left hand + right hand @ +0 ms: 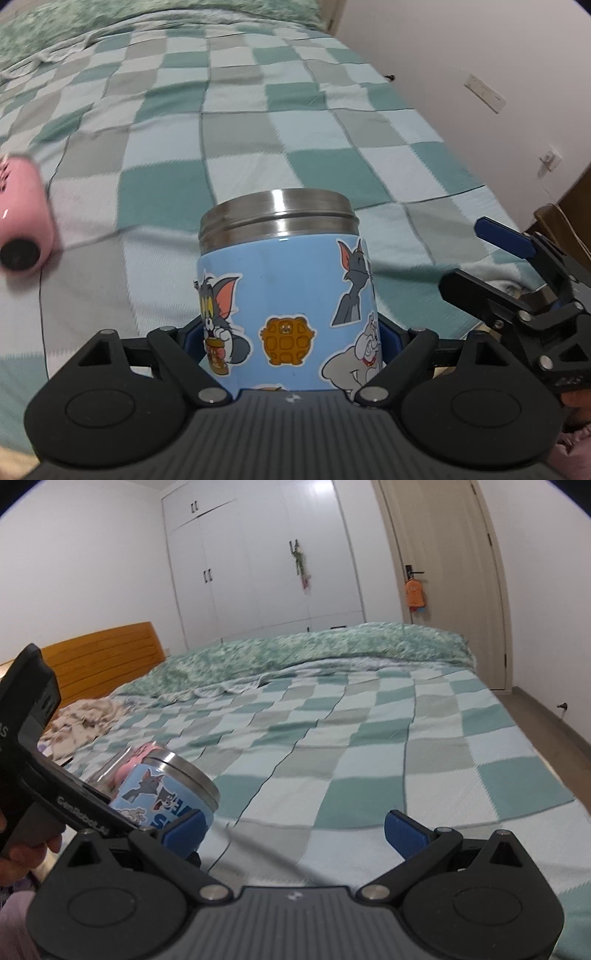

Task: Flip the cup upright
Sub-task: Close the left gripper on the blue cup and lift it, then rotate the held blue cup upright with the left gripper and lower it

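Blue and plastered with cartoon stickers, the cup [284, 295] is held clamped between the blue pads of the left tongs [291, 339], its stainless threaded end pointing away from the camera. In the right wrist view the same cup [166, 790] is seen tilted, lifted just above the bed [406, 746], though whether it still touches the blanket cannot be told. Whether the steel end is the open mouth or the base cannot be made out, since its face is hidden. The right tongs [295, 830] are spread apart and hold nothing, just beside the cup. A pink cup [22, 218] is seen lying on its side on the checked blanket to the left, blurred. Beyond the bed a wardrobe [258, 561] and a door [443, 572] are visible. The step in hand is judged to be the turning itself, partly done. What the next move seems to call for is a further roll of the left wrist until the cup stands vertical, a gentle lowering onto the soft blanket, and release only once it is settled, since an uneven surface may let it topple.
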